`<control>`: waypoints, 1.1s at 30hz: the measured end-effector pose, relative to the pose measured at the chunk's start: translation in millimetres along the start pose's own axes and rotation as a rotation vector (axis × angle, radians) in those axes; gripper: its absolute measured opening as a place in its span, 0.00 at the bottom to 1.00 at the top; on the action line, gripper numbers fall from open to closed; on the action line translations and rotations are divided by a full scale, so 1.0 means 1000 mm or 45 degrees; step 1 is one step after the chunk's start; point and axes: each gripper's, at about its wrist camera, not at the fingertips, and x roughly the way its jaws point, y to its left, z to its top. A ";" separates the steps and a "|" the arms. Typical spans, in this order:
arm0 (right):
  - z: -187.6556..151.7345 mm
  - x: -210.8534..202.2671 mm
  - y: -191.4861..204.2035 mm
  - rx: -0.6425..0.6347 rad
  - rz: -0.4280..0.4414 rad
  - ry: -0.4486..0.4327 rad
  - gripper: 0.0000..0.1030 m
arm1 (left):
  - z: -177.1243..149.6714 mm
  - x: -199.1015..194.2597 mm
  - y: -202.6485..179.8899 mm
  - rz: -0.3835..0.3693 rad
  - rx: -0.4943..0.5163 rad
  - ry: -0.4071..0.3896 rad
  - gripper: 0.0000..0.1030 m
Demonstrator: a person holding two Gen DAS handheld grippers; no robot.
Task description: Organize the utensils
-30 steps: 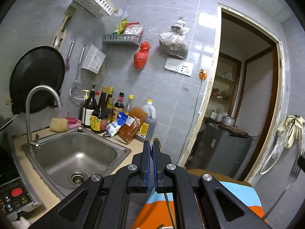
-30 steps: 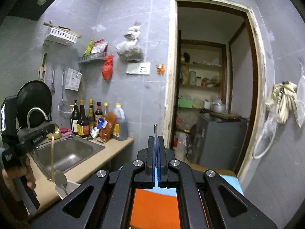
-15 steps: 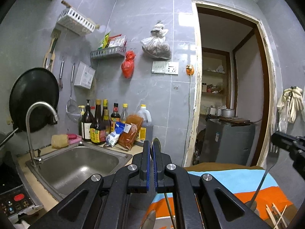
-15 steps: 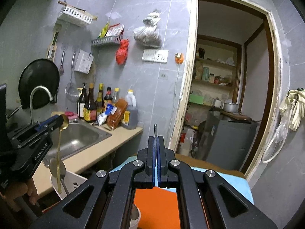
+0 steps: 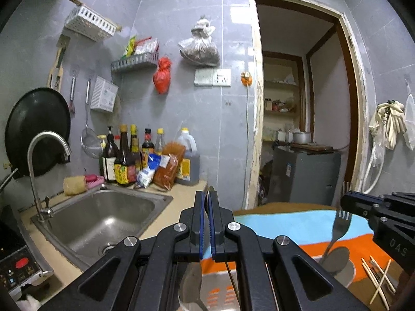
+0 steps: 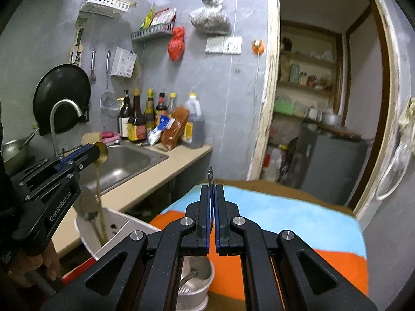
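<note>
- The left claw (image 5: 206, 199) is clamping shut on a gold-coloured spoon (image 6: 99, 181), its round bowl poking out above the fingertips and its thin handle hanging straight down.
- The spoon's lower end is dipping into a white container (image 6: 122, 224), which is sitting at the near edge of the worktop (image 6: 155, 178); a broad silver utensil (image 6: 87, 204) is standing in that container too.
- The right claw (image 6: 212, 189) is pinching shut on a silver fork (image 5: 339, 229), tines up, handle slanting down.
- The fork's handle is reaching into a grey cup (image 6: 197, 282) that is resting on an orange, blue and brown striped cloth (image 6: 298, 223).
- Pale wooden chopsticks (image 5: 378, 280) are lying loose on the cloth just beside the cup.
- Farther off, a steel sink (image 5: 103, 215) is sitting in the worktop, with sauce bottles (image 5: 124, 155) lining the grey tiled wall.
</note>
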 end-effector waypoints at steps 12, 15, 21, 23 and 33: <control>-0.006 -0.011 -0.012 0.121 0.056 0.008 0.17 | 0.002 0.006 0.028 -0.203 -0.203 0.248 0.29; -0.007 -0.017 -0.019 0.152 0.041 -0.001 0.17 | 0.004 0.004 0.029 -0.235 -0.233 0.249 0.41; -0.003 -0.041 -0.037 0.218 -0.055 -0.054 0.42 | 0.018 -0.007 0.019 -0.289 -0.230 0.224 0.61; -0.001 -0.051 -0.047 0.244 -0.093 -0.082 0.48 | 0.025 -0.014 0.012 -0.316 -0.221 0.212 0.69; 0.001 -0.114 -0.091 0.267 -0.282 -0.201 0.86 | 0.045 -0.039 -0.034 -0.346 -0.146 0.118 0.98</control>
